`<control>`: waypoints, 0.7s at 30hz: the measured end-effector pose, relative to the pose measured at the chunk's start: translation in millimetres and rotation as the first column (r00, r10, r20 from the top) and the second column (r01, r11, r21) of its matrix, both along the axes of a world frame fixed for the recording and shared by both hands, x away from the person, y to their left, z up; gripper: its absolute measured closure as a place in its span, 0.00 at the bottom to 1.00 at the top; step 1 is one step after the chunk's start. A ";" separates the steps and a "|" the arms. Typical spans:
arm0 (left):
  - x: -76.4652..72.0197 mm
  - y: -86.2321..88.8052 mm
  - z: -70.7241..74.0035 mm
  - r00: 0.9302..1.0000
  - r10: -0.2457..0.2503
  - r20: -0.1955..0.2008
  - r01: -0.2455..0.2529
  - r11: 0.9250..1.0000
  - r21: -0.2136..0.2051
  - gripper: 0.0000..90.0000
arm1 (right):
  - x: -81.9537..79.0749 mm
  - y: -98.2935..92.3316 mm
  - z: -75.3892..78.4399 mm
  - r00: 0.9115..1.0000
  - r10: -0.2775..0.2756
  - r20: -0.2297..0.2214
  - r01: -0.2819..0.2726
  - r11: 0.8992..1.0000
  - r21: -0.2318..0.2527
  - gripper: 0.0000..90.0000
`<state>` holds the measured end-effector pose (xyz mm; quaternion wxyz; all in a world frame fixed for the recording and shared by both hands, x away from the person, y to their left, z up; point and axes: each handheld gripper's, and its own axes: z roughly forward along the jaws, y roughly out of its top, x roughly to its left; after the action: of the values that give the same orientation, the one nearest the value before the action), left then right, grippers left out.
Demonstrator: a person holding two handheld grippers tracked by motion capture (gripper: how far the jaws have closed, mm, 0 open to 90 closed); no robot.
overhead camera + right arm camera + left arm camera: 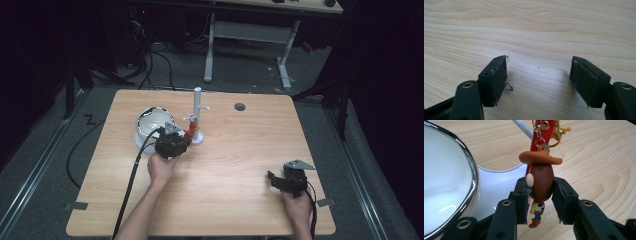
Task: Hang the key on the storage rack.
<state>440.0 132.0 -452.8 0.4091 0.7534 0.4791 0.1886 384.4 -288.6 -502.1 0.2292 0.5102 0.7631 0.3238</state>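
Cowboy figurine keychain, head clamped between pads of left gripper, hanging by red strap from white stand beside white bowl near table far edge; strap top cut off; right gripper gaping, unladen, near right corner.

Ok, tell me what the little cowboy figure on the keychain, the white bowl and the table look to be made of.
Small brown-hatted cowboy keychain figure: probably moulded rubbery plastic, smooth and matte, with flat painted colours. Round white bowl: glossy, showing soft reflections, with a chrome-like mirrored rim; ceramic or enamelled metal, hard to say. Light wooden table: pale wood grain with a satin sheen, maybe laminate.
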 end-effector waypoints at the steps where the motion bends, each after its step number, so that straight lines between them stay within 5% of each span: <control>1: 0.1 0.0 -0.1 1.000 0.001 0.000 -0.001 1.000 0.000 0.73 | 0.0 0.0 0.0 1.000 0.000 0.000 0.000 1.000 0.000 0.34; 11: 0.4 1.1 -1.1 1.000 0.005 -0.005 -0.005 1.000 -0.001 0.73 | 0.0 0.0 0.0 1.000 0.000 0.000 0.000 1.000 0.000 0.34; 21: -5.1 6.6 -1.1 1.000 0.029 0.001 -0.029 1.000 -0.003 0.60 | 0.0 0.0 0.0 1.000 0.000 0.000 0.000 1.000 0.000 0.34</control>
<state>434.9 138.6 -453.9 0.4076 0.7456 0.4900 0.1945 384.4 -288.6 -502.1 0.2292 0.5102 0.7631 0.3239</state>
